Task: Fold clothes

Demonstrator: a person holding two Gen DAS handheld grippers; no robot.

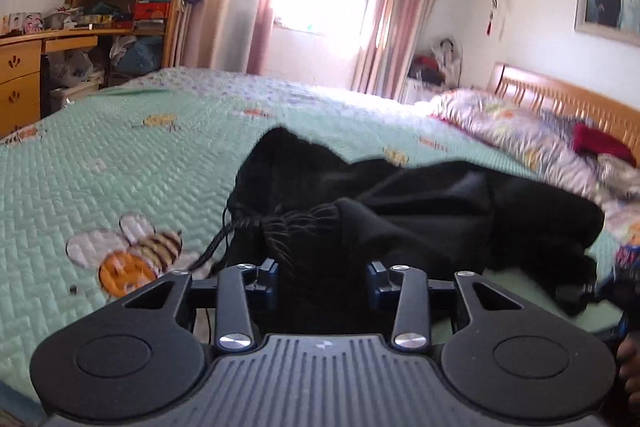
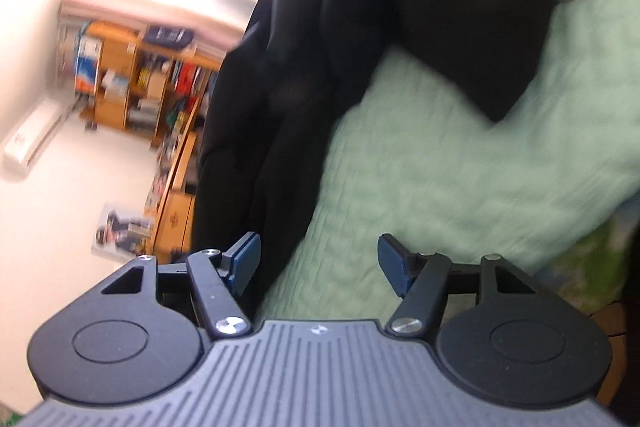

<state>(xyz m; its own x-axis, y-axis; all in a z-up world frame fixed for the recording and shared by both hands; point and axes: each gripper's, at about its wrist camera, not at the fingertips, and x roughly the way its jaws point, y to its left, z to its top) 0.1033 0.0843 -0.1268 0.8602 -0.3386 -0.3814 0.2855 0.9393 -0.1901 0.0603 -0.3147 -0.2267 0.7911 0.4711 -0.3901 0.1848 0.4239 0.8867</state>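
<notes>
Black cloth fills the space between my left fingers point(image 1: 322, 281): the gathered, drawstring end of the black garment point(image 1: 420, 211) sits bunched between the two blue pads, which have drawn in close against it on both sides. I read that as a grip on the waistband, though the fabric is so dark that I cannot make out how firmly it is pinched. From there the garment runs away from me in a rumpled heap across the green quilted bed point(image 1: 120, 163), its far end toward the flowered pillow point(image 1: 512, 123) near the headboard.

On the other side, my right fingers point(image 2: 320, 261) stand apart with nothing pressed between them. A fold of the same garment point(image 2: 400, 27) hangs just beside the left-hand pad, with bare quilt below the gap; that view is blurred, so I cannot say whether the pad touches it.

My judgement: this is the start of the fold, getting both ends in hand. Next I would bring the right fingers onto the loose edge, close, then lift and spread the cloth flat.
</notes>
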